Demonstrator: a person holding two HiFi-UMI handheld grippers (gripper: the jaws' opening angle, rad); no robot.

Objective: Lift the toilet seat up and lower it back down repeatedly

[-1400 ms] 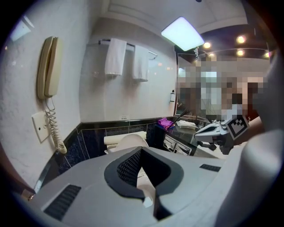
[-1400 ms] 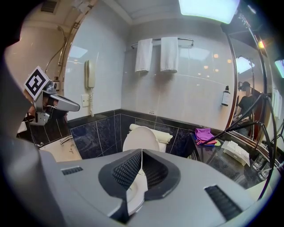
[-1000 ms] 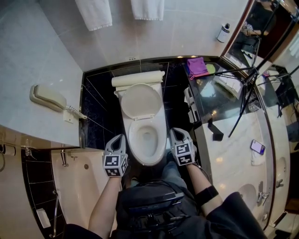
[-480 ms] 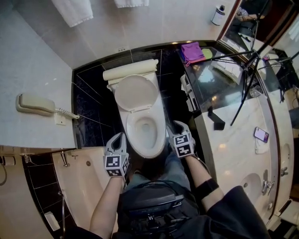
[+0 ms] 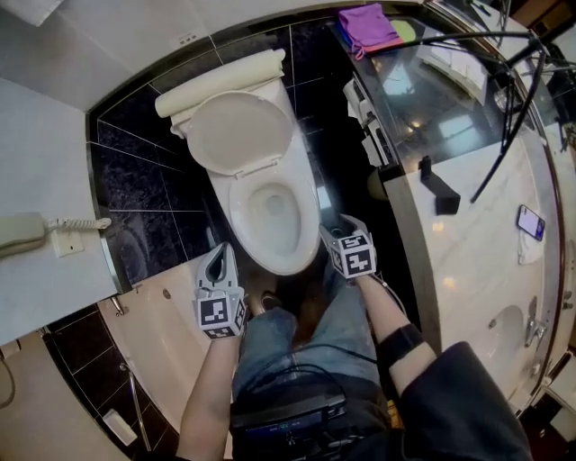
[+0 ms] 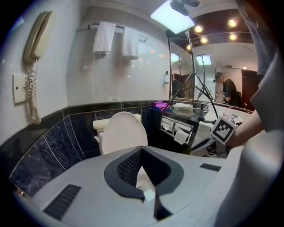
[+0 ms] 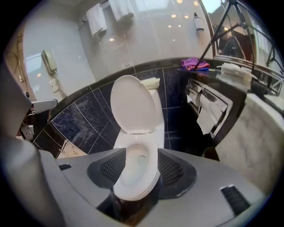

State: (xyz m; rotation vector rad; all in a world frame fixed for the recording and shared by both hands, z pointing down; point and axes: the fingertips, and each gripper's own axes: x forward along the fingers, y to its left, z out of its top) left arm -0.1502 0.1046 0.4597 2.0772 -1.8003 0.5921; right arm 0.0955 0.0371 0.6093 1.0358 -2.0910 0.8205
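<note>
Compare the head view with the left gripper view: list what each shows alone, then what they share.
Head view only: the small rectangular smartphone and the cream bathtub. Left gripper view only: the bright rectangular ceiling light. Both: the raised white toilet lid, the beige wall telephone and the purple folded cloth.

Dark tiled floor: white toilet stands on it, person's shoe just before bowl.

Pale marble counter along right, far end dark and glossy. Purple cloth at far end, green item touching it. White folded items nearby. Black bracket-like object at counter's inner edge. Phone flat near outer edge. Basin sunk in near end.
</note>
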